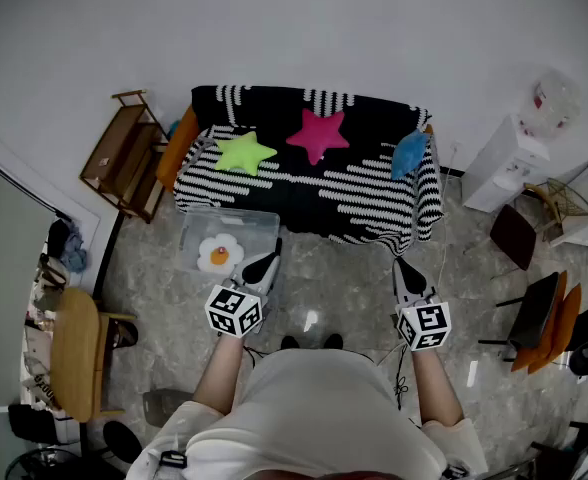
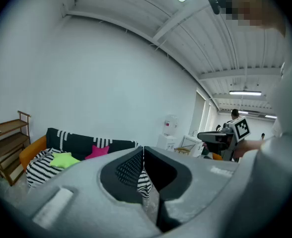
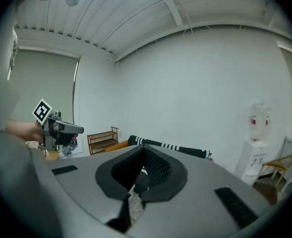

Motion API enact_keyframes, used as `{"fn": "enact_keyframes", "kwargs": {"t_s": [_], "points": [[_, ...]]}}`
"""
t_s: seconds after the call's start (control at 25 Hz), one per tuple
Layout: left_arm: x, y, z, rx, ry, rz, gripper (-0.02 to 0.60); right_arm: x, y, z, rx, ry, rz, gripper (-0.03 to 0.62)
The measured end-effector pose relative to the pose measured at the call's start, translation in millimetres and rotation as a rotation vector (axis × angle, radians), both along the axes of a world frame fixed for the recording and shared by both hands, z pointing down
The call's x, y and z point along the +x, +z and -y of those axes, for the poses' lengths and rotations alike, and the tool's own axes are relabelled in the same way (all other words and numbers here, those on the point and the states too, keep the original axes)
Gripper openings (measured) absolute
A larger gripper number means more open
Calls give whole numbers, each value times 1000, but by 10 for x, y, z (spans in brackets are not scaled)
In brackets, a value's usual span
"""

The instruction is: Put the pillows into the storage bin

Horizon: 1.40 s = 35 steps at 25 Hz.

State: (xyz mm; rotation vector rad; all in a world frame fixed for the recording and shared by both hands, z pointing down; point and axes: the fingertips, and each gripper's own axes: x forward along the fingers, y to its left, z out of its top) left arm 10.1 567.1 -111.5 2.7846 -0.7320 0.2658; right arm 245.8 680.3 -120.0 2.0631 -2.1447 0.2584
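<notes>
On the black-and-white striped sofa [image 1: 374, 203] lie three pillows: a green star [image 1: 244, 152], a pink star [image 1: 318, 133] and a blue one [image 1: 410, 152] at the right end. A clear storage bin [image 1: 252, 223] stands on the floor in front of the sofa's left half, with a fried-egg pillow [image 1: 220, 253] inside. My left gripper [image 1: 270, 259] hangs shut and empty just right of the bin. My right gripper [image 1: 400, 266] is shut and empty, held over the floor before the sofa's right end. The left gripper view shows the green star [image 2: 64, 158] and pink star [image 2: 97, 151].
A wooden shelf [image 1: 122, 155] stands left of the sofa. A white water dispenser [image 1: 519, 153] and chairs [image 1: 544, 313] are at the right. A round wooden table [image 1: 74, 353] sits at the lower left. The person's feet [image 1: 311, 342] are on the tiled floor.
</notes>
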Motion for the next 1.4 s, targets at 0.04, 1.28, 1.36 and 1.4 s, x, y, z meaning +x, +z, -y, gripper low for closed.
{"fn": "enact_keyframes", "kwargs": {"t_s": [0.04, 1.28, 1.36, 1.4], "points": [[9, -5, 3, 1, 1, 0, 18, 4, -4, 4, 1, 0, 1, 2], [466, 69, -79, -4, -33, 12, 18, 582, 45, -26, 30, 10, 58, 57], [499, 92, -85, -8, -38, 12, 18, 639, 71, -22, 27, 13, 62, 89], [517, 104, -88, -10, -41, 12, 18, 664, 82, -21, 26, 13, 62, 109]]}}
